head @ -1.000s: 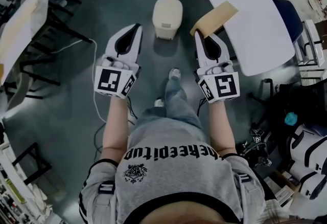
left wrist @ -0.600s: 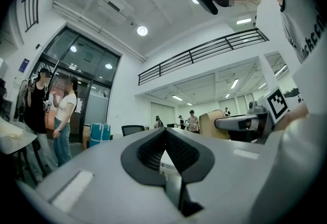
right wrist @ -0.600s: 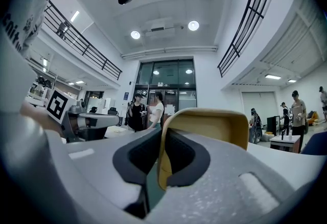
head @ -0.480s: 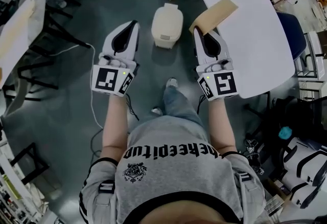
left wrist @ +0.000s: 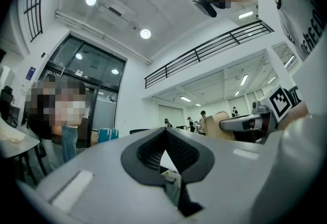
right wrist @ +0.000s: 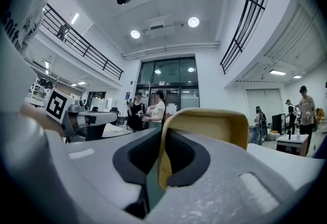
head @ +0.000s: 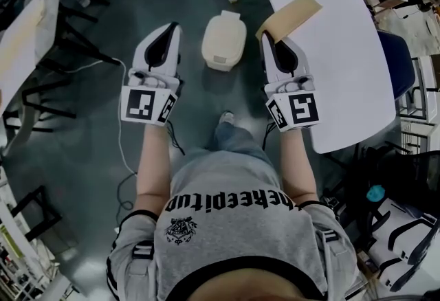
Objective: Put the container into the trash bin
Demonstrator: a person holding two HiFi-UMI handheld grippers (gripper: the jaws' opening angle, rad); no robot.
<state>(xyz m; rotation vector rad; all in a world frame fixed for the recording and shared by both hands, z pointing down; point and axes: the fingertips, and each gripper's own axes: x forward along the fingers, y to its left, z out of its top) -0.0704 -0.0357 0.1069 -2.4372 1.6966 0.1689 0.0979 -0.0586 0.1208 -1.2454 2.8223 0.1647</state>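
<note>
In the head view a tan, flat-sided container (head: 290,16) sticks out ahead of my right gripper (head: 269,36), which is shut on its near edge. The right gripper view shows the container's rim (right wrist: 204,120) clamped between the dark pads, standing upright above the jaws. A cream trash bin (head: 224,38) with its lid down stands on the floor between the two grippers, slightly ahead. My left gripper (head: 172,26) is held level to the bin's left, its tips together with nothing in them; in its own view the left gripper (left wrist: 164,133) shows the pads meeting.
A long white table (head: 337,52) runs along the right, its edge under the container. Dark chairs and another table (head: 27,31) stand at the left. A cable (head: 122,128) lies on the grey floor. People stand far off (right wrist: 148,110).
Both grippers have moved forward with the person's step. The bin now sits level with the fingertips instead of ahead of them. The container stays in the right gripper.
</note>
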